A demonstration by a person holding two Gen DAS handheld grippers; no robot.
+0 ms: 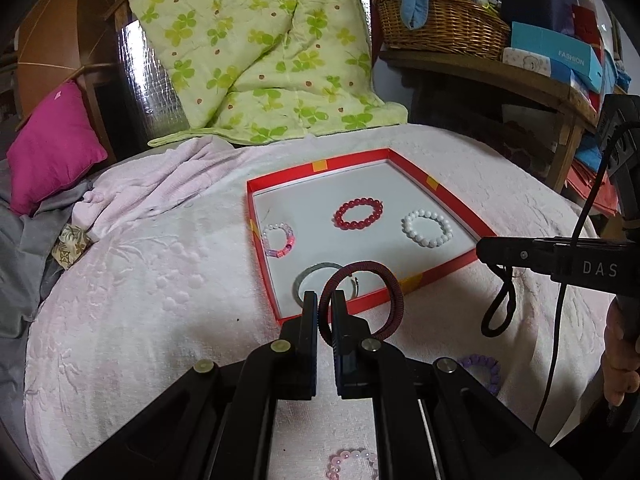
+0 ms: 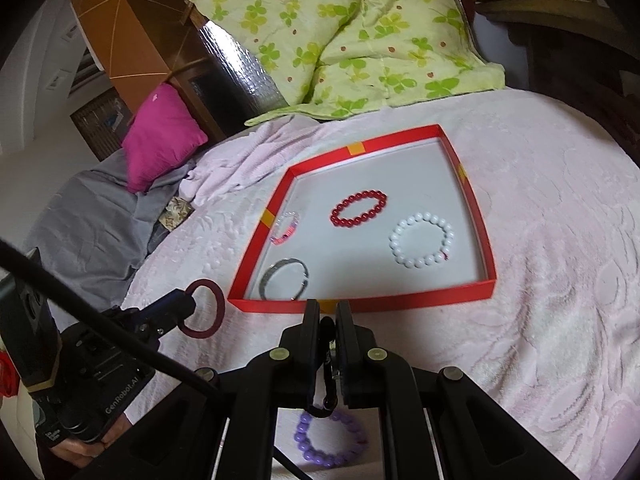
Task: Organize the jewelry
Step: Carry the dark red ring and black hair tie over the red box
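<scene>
My left gripper (image 1: 325,300) is shut on a dark maroon braided ring (image 1: 366,266), held just above the near wall of the red tray (image 1: 360,158). Four pieces lie on the tray's white floor: a red bead bracelet (image 1: 359,213), a white bead bracelet (image 1: 427,228), a pink and clear bracelet (image 1: 279,239) and a grey bangle (image 1: 298,286). My right gripper (image 2: 328,316) is shut on a black cord loop (image 2: 326,326), which hangs down between its fingers before the tray's near wall (image 2: 400,304). Under it, a purple bead bracelet (image 2: 330,438) lies on the bedspread.
A pale pink bedspread (image 1: 160,280) covers the bed. On it, near me, lies a pink bead bracelet (image 1: 352,462). Behind the tray are a green clover quilt (image 1: 260,52) and a magenta pillow (image 1: 52,148). A wicker basket (image 1: 440,24) and boxes fill a shelf at the right.
</scene>
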